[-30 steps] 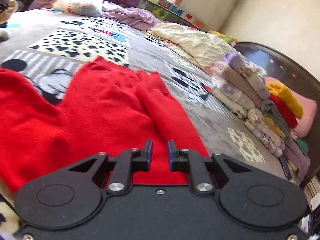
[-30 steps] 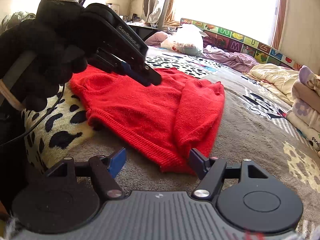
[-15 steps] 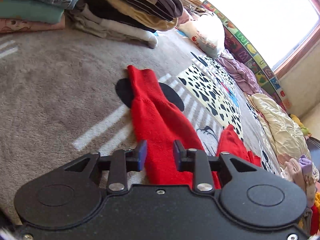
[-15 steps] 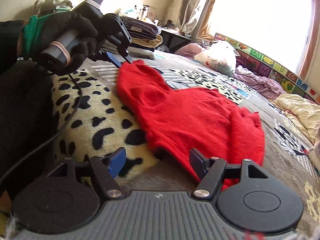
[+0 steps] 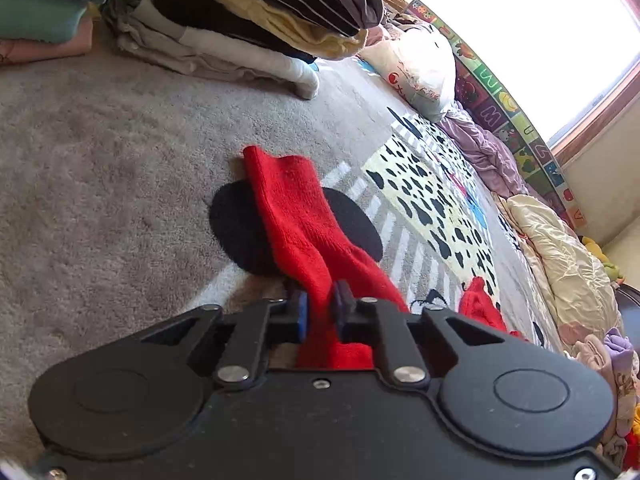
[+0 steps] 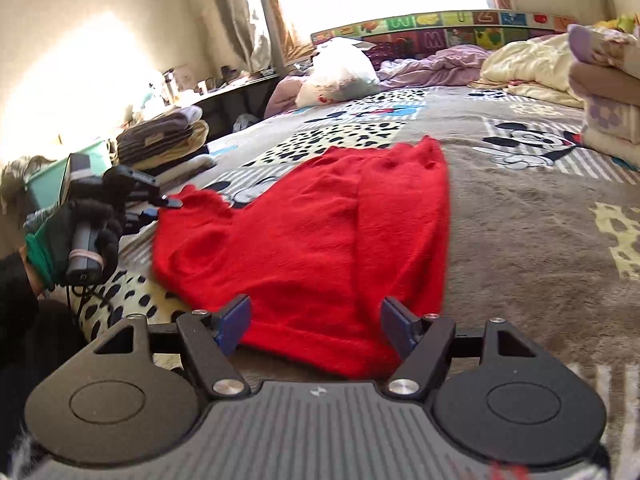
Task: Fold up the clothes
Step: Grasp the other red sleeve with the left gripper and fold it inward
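Observation:
A red knitted sweater [image 6: 328,240] lies flat on the patterned bed blanket [image 6: 520,216]. One sleeve [image 5: 296,216] stretches out over a black patch of the print. My left gripper [image 5: 320,312] has this sleeve between its blue pads. Its jaws are closing and pinch the knit. In the right wrist view the left gripper [image 6: 170,202] sits at the sweater's far left, held by a gloved hand [image 6: 80,236]. My right gripper [image 6: 316,320] hovers at the sweater's near hem. Its jaws are opening wide, and its pads touch no cloth.
Folded clothes are stacked [image 5: 248,20] just beyond the sleeve. Another folded stack [image 6: 608,92] stands at the right. A white pillow [image 6: 340,72], a purple cloth [image 6: 436,60] and a cream quilt [image 5: 560,256] lie toward the window.
The left gripper has gone from the sweater's body out to the sleeve, widened, then closed on it. The right gripper has shifted along the near hem and rolled level.

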Demonstrator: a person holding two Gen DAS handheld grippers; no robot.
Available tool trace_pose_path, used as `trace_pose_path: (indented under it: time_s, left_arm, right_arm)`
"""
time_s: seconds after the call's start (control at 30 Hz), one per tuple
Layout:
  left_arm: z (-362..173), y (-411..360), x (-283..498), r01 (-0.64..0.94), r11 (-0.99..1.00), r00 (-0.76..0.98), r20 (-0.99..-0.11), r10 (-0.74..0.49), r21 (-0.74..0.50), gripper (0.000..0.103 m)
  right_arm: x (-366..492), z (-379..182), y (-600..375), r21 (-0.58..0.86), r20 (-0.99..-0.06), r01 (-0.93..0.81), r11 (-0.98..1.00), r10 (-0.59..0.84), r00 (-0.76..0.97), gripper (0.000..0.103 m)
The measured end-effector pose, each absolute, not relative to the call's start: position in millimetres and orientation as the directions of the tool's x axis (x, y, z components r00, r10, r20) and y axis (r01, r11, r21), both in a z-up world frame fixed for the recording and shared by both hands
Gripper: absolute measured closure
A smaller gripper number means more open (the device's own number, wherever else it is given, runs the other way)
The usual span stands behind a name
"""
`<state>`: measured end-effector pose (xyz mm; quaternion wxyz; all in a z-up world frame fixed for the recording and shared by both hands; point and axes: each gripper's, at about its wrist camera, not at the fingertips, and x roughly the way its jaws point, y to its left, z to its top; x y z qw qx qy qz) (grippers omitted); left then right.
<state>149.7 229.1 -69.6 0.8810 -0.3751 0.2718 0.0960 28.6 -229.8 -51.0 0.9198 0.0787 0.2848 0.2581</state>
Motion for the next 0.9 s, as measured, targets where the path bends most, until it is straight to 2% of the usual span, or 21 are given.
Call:
trace_pose_path:
  time_s: [0.07, 0.2, 0.27, 0.47, 0.6, 0.8, 0.87, 0.9]
  left_arm:
    - [-59.7, 220.4, 145.6, -0.340, 0.728, 0.852, -0.523, -0.029, -0.596, 0.099]
    - [-32.4, 186.1, 139.3, -0.271, 0.795, 0.884, -0.466, -0.017, -0.542, 0.099]
    - [-15.9, 160.5, 138.8, -0.232, 0.837, 0.899, -0.437, -0.009, -0.495, 0.099]
    - [25.3, 62.3, 142.7, -0.095, 0.959, 0.939, -0.344, -0.003, -0.269, 0.099]
    - [31.9, -18.0, 146.4, 0.030, 0.995, 0.949, -0.309, -0.056, -0.090, 0.099]
    - [4.8, -136.3, 142.4, 0.208, 0.969, 0.932, -0.327, -0.155, 0.134, 0.099]
    - [-19.6, -174.1, 139.2, 0.308, 0.926, 0.898, -0.387, -0.207, 0.218, 0.099]
    - [-35.2, -187.7, 137.6, 0.404, 0.884, 0.845, -0.465, -0.263, 0.234, 0.099]
  right_arm:
    - [39.0, -54.6, -257.6, 0.361, -0.478, -0.393, 0.846, 0.530, 0.701, 0.031]
    - [65.5, -82.6, -310.0, 0.629, -0.441, -0.224, 0.745, 0.579, 0.686, 0.030]
    - [71.8, -95.2, -318.9, 0.700, -0.417, -0.165, 0.695, 0.585, 0.696, 0.029]
    - [76.5, -110.6, -323.9, 0.795, -0.337, -0.145, 0.589, 0.627, 0.703, 0.029]
    - [77.9, -115.6, -336.5, 0.849, -0.275, -0.125, 0.514, 0.631, 0.725, 0.029]
    - [79.1, -129.0, -368.5, 0.929, -0.174, -0.061, 0.364, 0.578, 0.797, 0.029]
    - [78.6, -135.0, -379.4, 0.947, -0.153, -0.035, 0.319, 0.543, 0.825, 0.030]
    - [79.0, -137.9, -383.9, 0.953, -0.148, -0.023, 0.303, 0.528, 0.836, 0.030]
